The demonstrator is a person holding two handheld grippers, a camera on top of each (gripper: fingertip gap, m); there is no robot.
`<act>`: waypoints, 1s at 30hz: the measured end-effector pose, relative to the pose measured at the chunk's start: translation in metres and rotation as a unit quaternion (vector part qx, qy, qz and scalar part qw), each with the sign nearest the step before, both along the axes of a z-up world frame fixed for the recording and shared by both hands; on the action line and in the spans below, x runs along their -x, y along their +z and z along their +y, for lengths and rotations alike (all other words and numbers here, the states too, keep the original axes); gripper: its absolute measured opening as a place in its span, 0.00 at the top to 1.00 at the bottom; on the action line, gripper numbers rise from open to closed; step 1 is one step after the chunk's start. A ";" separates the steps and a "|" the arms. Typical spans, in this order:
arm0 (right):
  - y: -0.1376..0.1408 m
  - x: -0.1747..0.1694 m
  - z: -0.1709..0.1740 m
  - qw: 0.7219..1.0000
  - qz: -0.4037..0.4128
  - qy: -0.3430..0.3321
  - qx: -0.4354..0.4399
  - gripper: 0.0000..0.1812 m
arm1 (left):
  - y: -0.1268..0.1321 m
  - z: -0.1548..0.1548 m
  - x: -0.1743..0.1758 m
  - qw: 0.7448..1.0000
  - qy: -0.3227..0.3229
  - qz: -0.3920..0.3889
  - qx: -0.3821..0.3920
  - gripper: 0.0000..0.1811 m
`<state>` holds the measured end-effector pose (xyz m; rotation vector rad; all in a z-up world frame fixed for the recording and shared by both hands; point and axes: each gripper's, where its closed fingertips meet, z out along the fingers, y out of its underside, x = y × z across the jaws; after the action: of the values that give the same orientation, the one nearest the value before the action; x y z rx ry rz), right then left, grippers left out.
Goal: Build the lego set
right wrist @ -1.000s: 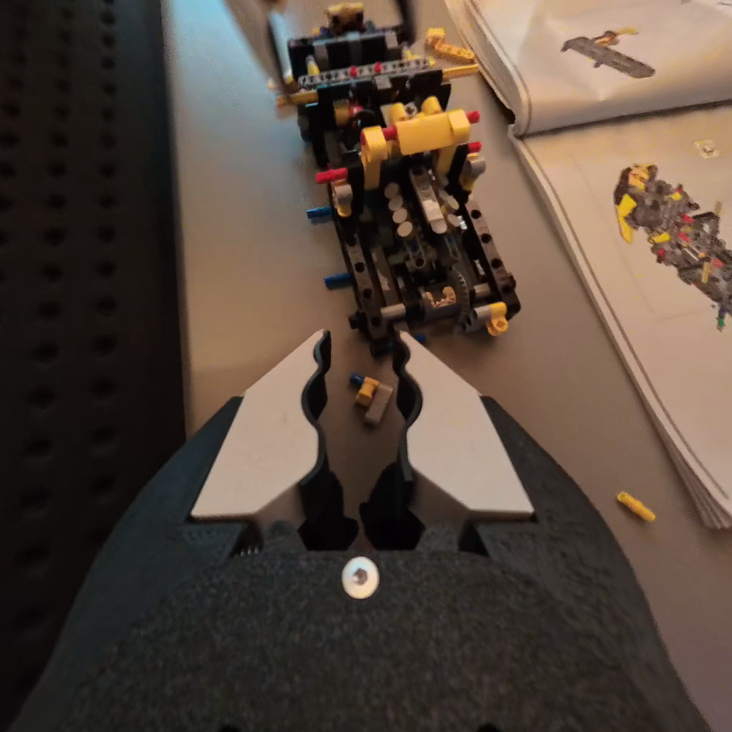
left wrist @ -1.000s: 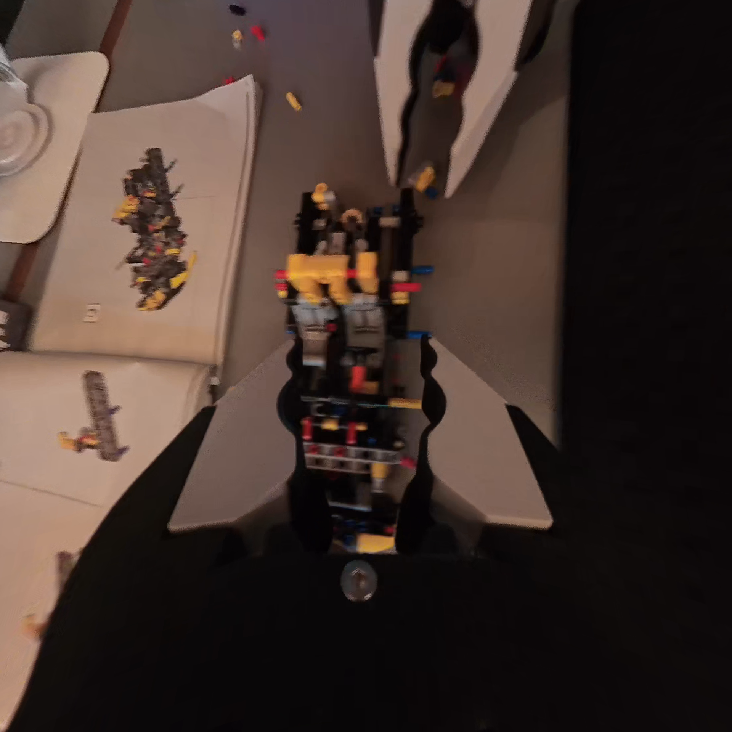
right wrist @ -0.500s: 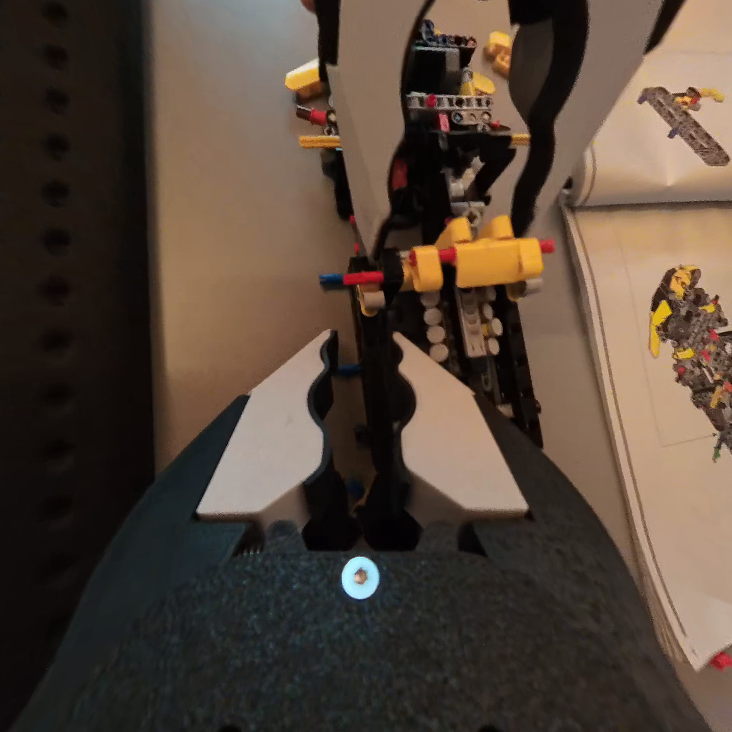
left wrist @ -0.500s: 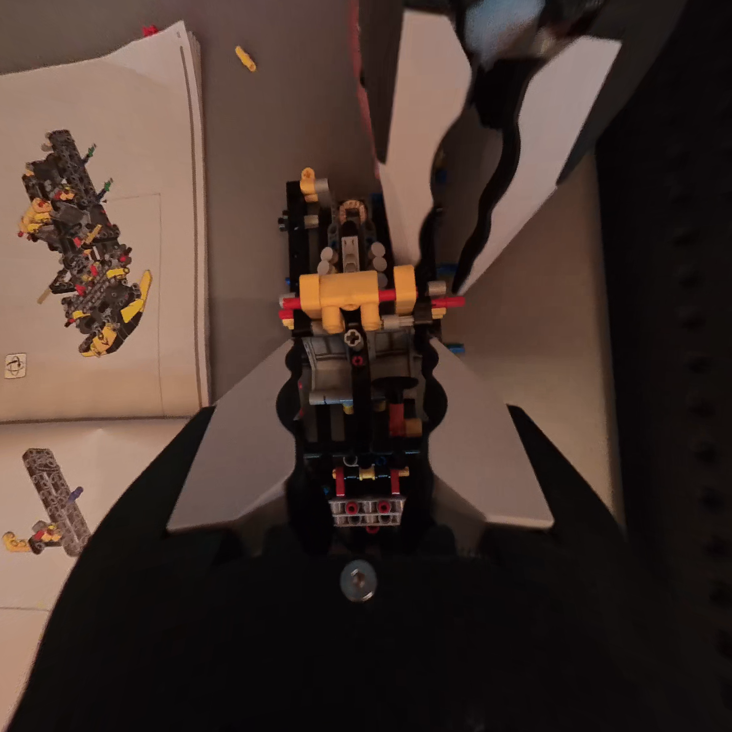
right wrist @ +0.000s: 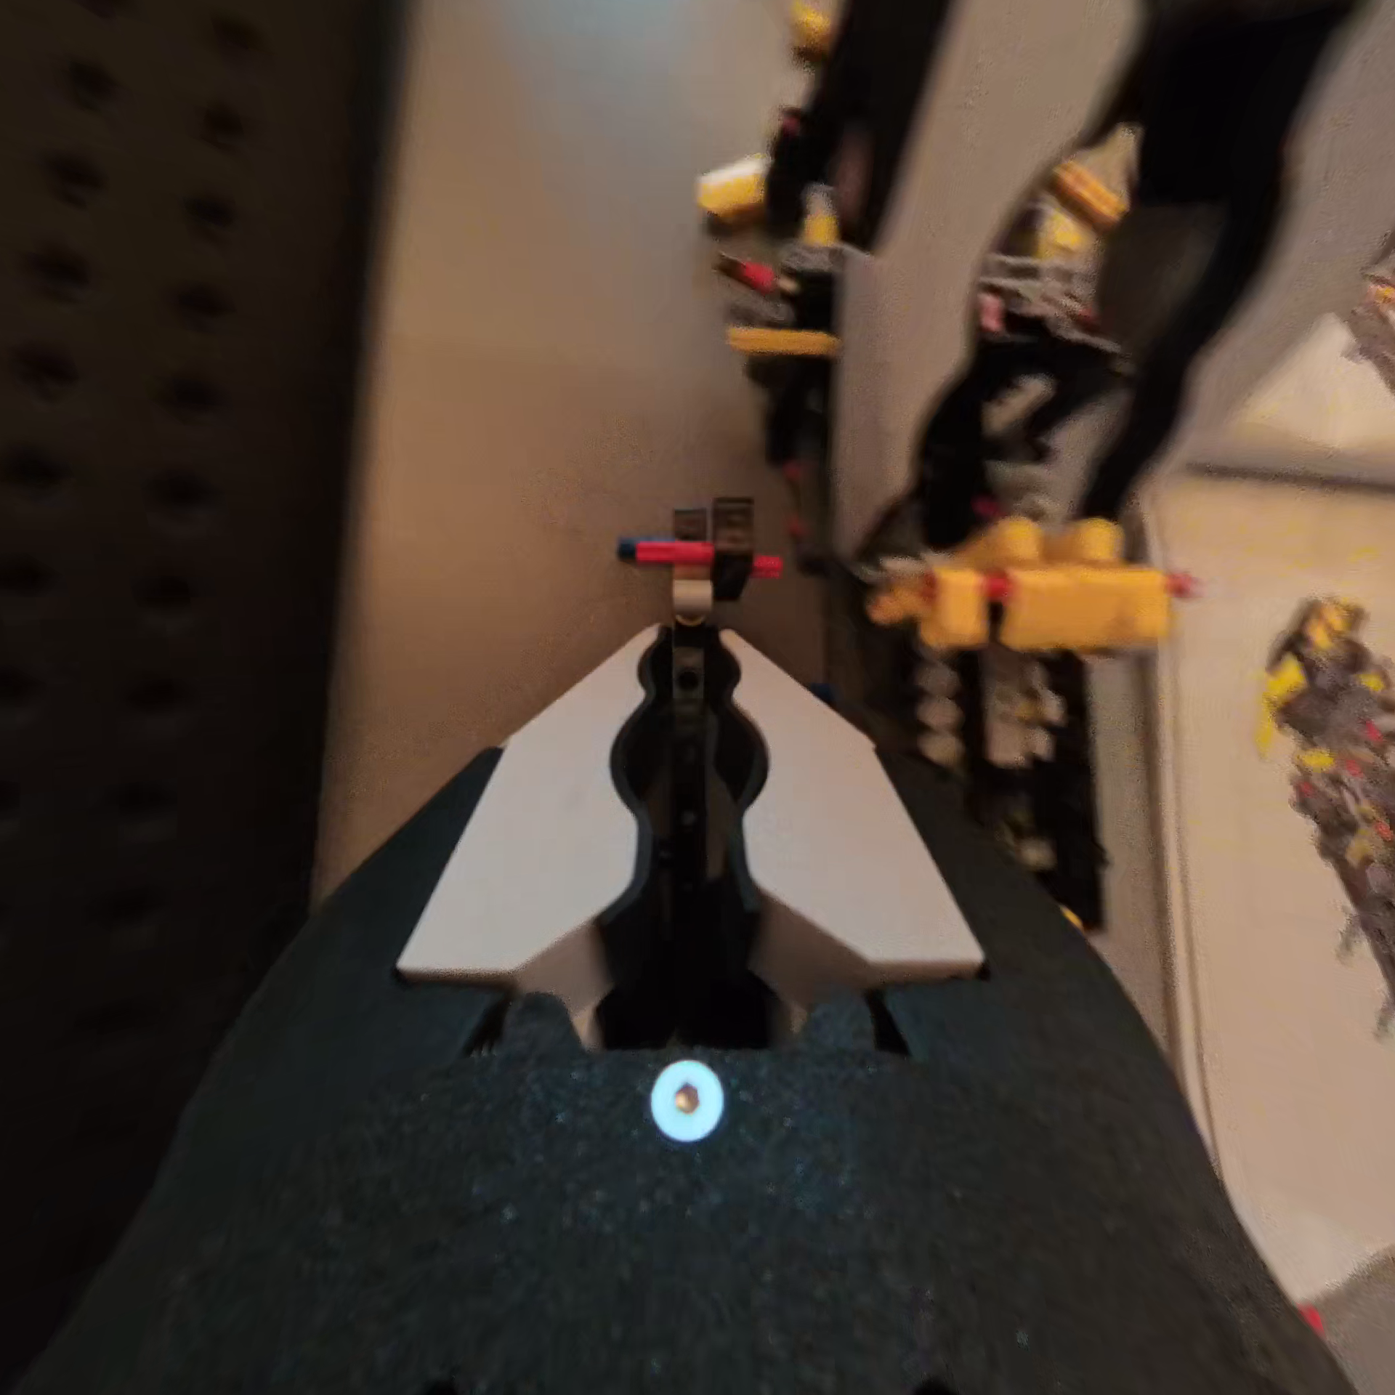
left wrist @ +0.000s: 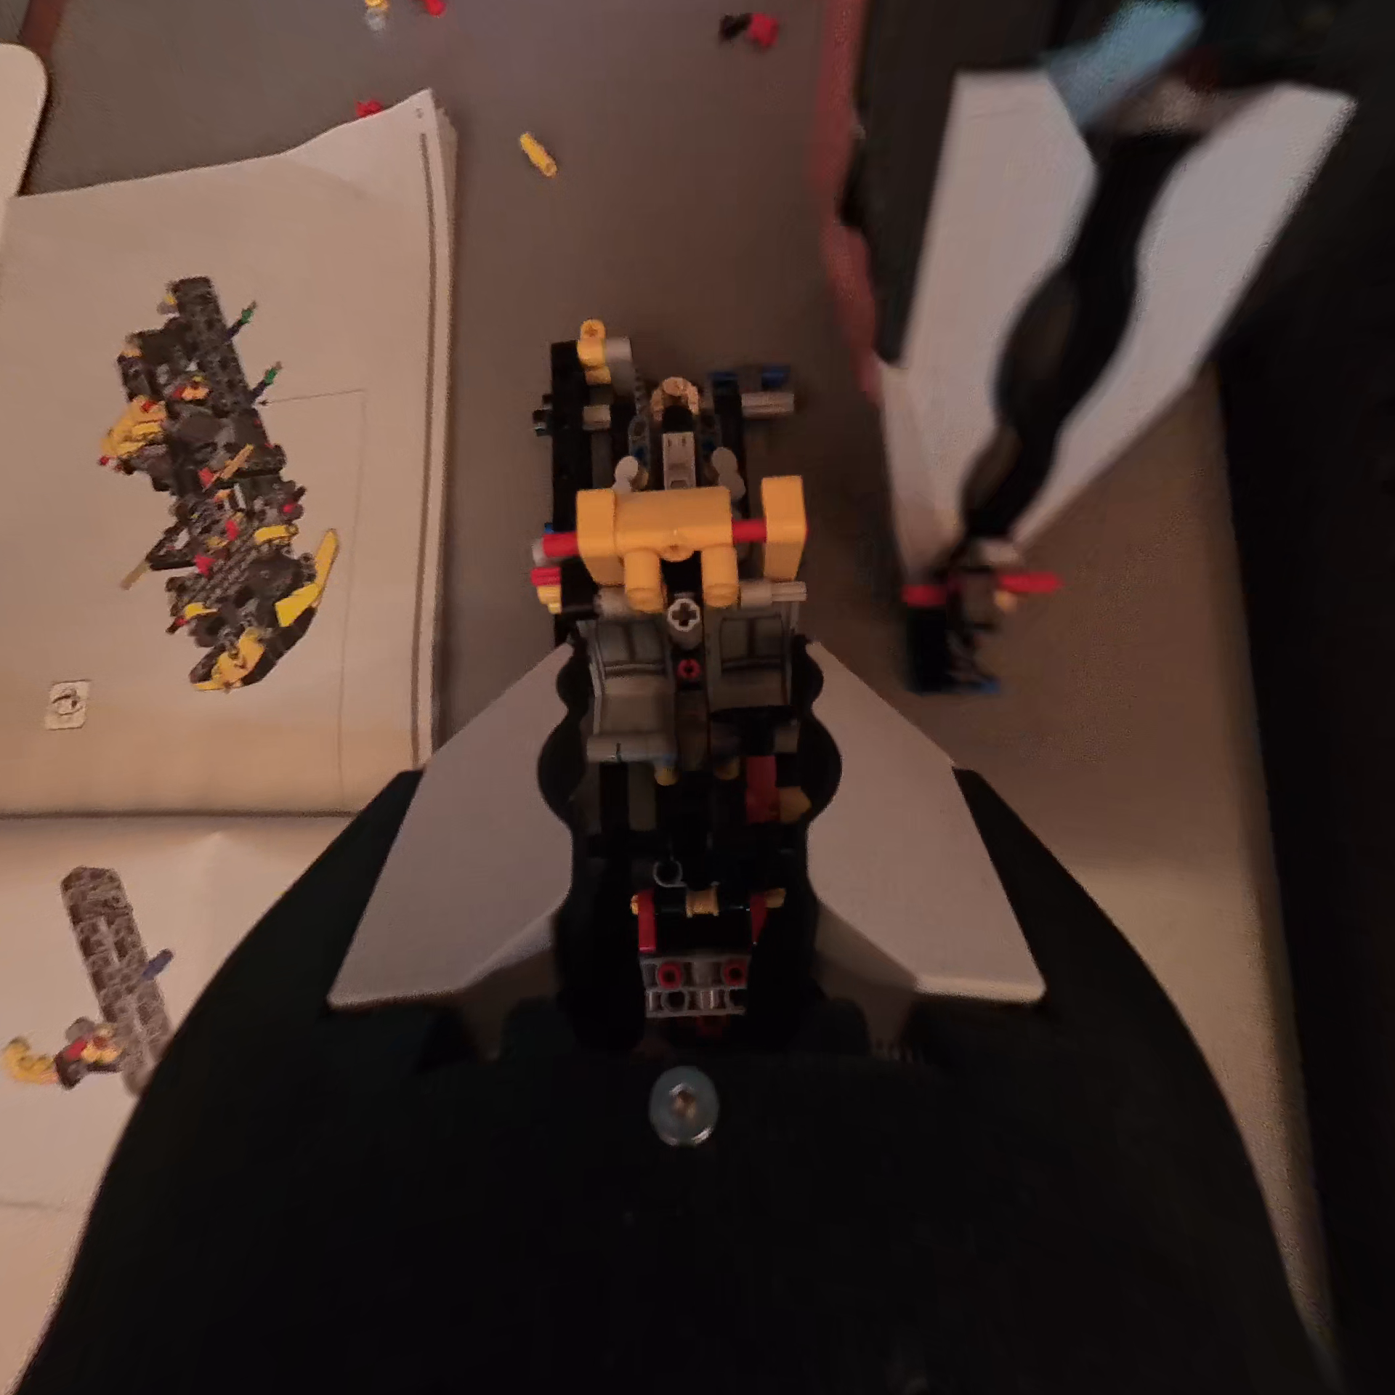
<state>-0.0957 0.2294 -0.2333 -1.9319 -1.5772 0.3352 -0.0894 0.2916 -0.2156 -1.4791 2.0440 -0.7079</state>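
While I hold both claws clear of the counter, these are the risks as I read them, left to right:

Instruction booklet (left wrist: 226, 491): it lies open on the counter (left wrist: 642, 189) at the far left, just beside the model. I judge a low swing of my left side could drag a page and scatter the loose pieces.

Loose yellow pin (left wrist: 537, 155): it sits on the bare counter past the booklet's corner, with red bits near the far edge. A nudge could send them out of reach.

Left claw (left wrist: 683, 664): clamped around the rear of the main chassis (left wrist: 664, 604), fingers pressing its two long sides. I hold it by one end only, so I judge the front end could sag or twist when I push a part on.

Yellow block on its red axle (left wrist: 679, 528): it sits across the chassis top. A sideways knock could slide that axle out.

Right claw (right wrist: 691, 642): pinched shut on a thin black beam (right wrist: 688, 679) with a red axle (right wrist: 709, 558) across its tip, held apart from the chassis on its right side. The grip is narrow; I judge the beam could pivot between the fingers.

Blur: the right wrist view is smeared, so I cannot tell which holes must line up. Mating blind risks jamming a pin.
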 end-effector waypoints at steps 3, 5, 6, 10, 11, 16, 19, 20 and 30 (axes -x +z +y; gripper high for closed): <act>0.010 -0.003 -0.005 0.998 0.057 -0.001 0.034 0.96 | 0.000 -0.001 0.000 1.000 -0.001 0.004 0.009 0.70; 0.001 -0.011 -0.005 0.999 0.031 -0.007 0.028 0.96 | -0.001 0.000 0.000 1.000 -0.003 0.005 0.010 0.70; 0.002 -0.009 -0.007 0.998 0.043 -0.008 0.038 0.96 | -0.001 0.000 0.000 1.000 -0.003 0.005 0.011 0.70; -0.002 -0.006 -0.018 0.998 0.042 -0.008 0.054 0.96 | -0.001 0.000 0.000 1.000 0.004 0.009 0.016 0.70; -0.003 -0.004 -0.021 0.998 0.040 -0.006 0.055 0.96 | 0.000 0.000 0.001 1.000 0.006 0.009 0.014 0.70; 0.004 0.000 -0.027 0.997 0.055 -0.016 0.052 0.87 | 0.012 -0.002 0.011 1.000 0.015 0.000 0.014 0.69; 0.023 -0.022 -0.027 0.994 0.080 -0.054 0.043 0.82 | 0.025 -0.004 0.020 0.999 0.023 -0.015 0.022 0.70; 0.027 -0.038 -0.025 0.993 0.082 -0.077 0.031 0.82 | 0.029 -0.004 0.024 0.999 0.026 -0.019 0.022 0.70; -0.003 -0.104 -0.036 0.973 0.069 -0.211 0.067 0.82 | 0.029 -0.057 0.036 0.998 -0.017 -0.020 0.061 0.70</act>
<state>0.0082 0.1937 -0.2368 -2.2321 -1.0432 0.3908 -0.1257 0.2350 -0.1869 -1.4861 2.0318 -0.8829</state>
